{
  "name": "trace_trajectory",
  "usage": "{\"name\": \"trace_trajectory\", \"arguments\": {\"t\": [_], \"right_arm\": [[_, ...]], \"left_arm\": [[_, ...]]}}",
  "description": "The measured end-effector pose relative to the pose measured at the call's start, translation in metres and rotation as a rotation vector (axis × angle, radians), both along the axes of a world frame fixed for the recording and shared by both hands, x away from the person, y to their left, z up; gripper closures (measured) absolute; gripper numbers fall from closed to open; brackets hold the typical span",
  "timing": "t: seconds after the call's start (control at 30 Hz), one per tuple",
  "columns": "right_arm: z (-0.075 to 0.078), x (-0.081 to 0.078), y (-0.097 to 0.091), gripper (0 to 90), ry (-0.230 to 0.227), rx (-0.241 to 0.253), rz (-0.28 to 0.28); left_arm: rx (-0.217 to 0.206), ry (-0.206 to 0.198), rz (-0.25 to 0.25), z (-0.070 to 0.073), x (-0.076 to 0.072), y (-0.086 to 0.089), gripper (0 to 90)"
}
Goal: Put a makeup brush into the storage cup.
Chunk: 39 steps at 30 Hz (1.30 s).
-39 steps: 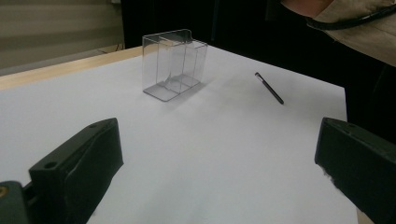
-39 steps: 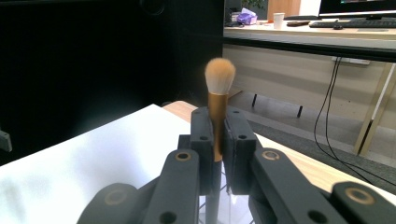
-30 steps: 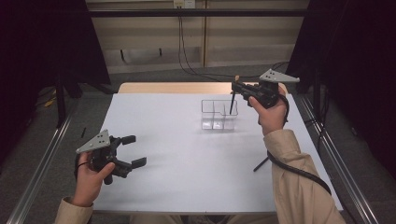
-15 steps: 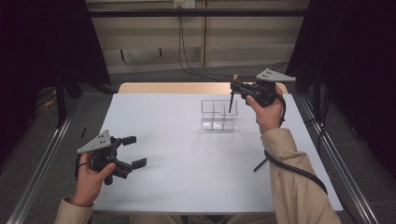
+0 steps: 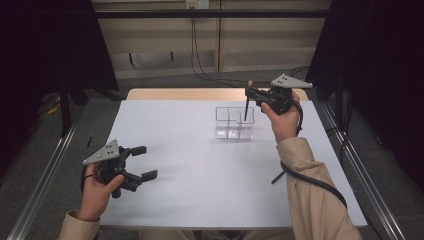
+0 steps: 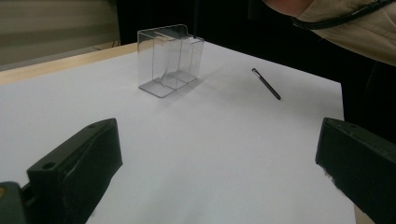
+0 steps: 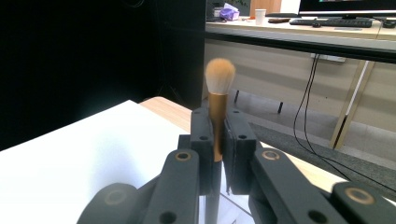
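The right tool clamps a brush upright above the clear box; its soft tip is clear in the right gripper view. The left tool stands apart over the tabletop, with a pen beyond it.

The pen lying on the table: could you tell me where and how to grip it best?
Probably mid-shaft, from straight above, with the jaws across its length: the pen lies flat, thin and straight on the table, with bare room on both sides.
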State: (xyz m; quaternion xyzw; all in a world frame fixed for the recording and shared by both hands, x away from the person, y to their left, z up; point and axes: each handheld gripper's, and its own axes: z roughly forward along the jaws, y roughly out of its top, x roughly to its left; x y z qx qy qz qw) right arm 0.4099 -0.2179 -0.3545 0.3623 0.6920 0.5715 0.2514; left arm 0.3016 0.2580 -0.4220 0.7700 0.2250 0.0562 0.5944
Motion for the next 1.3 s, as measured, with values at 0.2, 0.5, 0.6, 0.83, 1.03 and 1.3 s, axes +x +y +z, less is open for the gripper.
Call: {"name": "trace_trajectory", "arguments": {"t": [0.2,0.5,0.6,0.83,1.03,1.3], "right_arm": [[-0.003,0.0,-0.001,84.3,0.0,0.003,-0.002],[-0.01,0.001,-0.005,84.3,0.008,0.005,-0.018],[-0.012,0.001,-0.005,84.3,0.013,0.004,-0.018],[-0.016,0.001,-0.004,84.2,0.015,-0.007,-0.018],[-0.019,0.001,-0.003,84.2,0.014,-0.017,-0.016],[-0.023,0.001,-0.003,84.2,0.023,-0.029,-0.018]], "left_arm": [[0.002,-0.001,-0.007,0.0,0.0,-0.001,0.3],[0.002,-0.002,-0.012,-0.001,0.0,-0.002,0.0],[0.005,-0.009,-0.016,0.0,0.0,-0.001,0.0],[0.005,-0.011,-0.013,-0.001,-0.001,0.0,0.0],[0.005,-0.009,-0.013,-0.001,-0.001,0.0,0.0],[0.005,-0.01,-0.013,-0.001,-0.001,0.0,0.0]]}}
